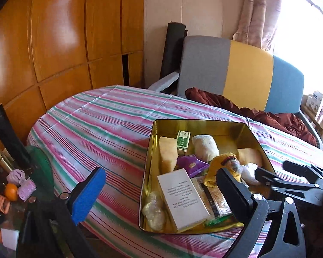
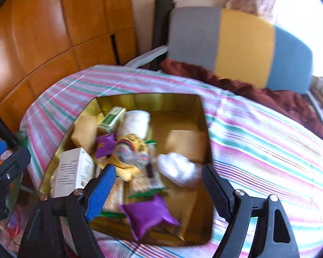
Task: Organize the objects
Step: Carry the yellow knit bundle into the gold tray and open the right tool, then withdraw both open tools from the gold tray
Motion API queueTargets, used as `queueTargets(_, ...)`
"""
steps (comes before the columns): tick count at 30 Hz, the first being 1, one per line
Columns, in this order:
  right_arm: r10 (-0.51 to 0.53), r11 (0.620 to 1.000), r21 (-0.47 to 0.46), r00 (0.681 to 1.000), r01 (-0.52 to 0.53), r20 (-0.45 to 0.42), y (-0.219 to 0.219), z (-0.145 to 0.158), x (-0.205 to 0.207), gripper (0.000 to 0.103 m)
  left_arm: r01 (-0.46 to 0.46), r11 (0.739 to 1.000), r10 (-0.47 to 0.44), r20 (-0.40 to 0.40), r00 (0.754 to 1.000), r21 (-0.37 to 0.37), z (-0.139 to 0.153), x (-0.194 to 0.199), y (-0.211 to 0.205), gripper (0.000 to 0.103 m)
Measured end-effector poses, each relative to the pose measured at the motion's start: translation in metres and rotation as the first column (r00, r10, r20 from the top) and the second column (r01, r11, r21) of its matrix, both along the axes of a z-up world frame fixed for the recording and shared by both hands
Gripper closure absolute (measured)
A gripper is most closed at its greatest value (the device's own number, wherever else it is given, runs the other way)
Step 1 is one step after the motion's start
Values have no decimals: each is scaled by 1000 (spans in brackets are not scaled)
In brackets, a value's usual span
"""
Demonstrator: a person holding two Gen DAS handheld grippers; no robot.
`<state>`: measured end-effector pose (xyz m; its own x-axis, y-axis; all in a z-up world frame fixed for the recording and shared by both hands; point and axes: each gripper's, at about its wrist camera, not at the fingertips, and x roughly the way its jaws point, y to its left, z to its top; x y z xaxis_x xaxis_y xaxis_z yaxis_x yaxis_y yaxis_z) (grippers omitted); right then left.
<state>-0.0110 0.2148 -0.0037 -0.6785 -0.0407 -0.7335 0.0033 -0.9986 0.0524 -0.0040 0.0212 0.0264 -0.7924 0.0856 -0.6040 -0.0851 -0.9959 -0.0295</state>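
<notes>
A gold tin [image 1: 149, 150] [image 2: 140, 100] stands on the striped tablecloth [image 1: 97, 129]. It holds a white box [image 1: 183, 195], a green box [image 1: 184, 139], a yellow sock [image 1: 219, 161], a rolled white cloth [image 2: 135, 120] and other small things. A purple pouch [image 2: 148, 215], blurred, lies at the tin's near side, below my right gripper [image 2: 158, 167]. That gripper hangs open over the tin, its pads clear of the pouch. My left gripper [image 1: 160, 172] is open and empty, with its blue pad [image 1: 90, 193] over the cloth left of the tin.
A chair [image 1: 236, 68] with a grey, yellow and blue back stands behind the table, with dark red fabric [image 1: 226, 103] on it. Wooden cabinets [image 1: 64, 43] fill the left. Low at the left lie an orange [image 1: 10, 191], pink rollers [image 1: 27, 189] and a bottle.
</notes>
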Motion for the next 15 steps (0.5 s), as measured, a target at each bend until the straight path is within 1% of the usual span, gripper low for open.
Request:
queueTargets(3, -83, 996, 11, 996, 83, -41, 9, 2, 20, 20, -11, 999, 11, 5, 1000, 30, -2, 7, 1, 0)
queueTargets(6, -128, 992, 11, 990, 128, -57, 14, -2, 33, 20, -19, 998, 17, 29, 999, 63, -6, 12, 0, 0)
queueTargets(9, -135, 991, 19, 989, 136, -52, 14, -8, 37, 20, -9, 999, 7, 48, 999, 51, -11, 15, 4, 0)
queueTargets(11, -129, 991, 25, 991, 130, -45, 13, -11, 38, 20, -7, 999, 5, 46, 999, 32, -13, 18, 8, 0)
queueTargets(15, -120, 992, 27, 992, 121, -40, 11, -14, 37, 20, 0, 1000, -2, 46, 999, 27, -15, 21, 9, 0)
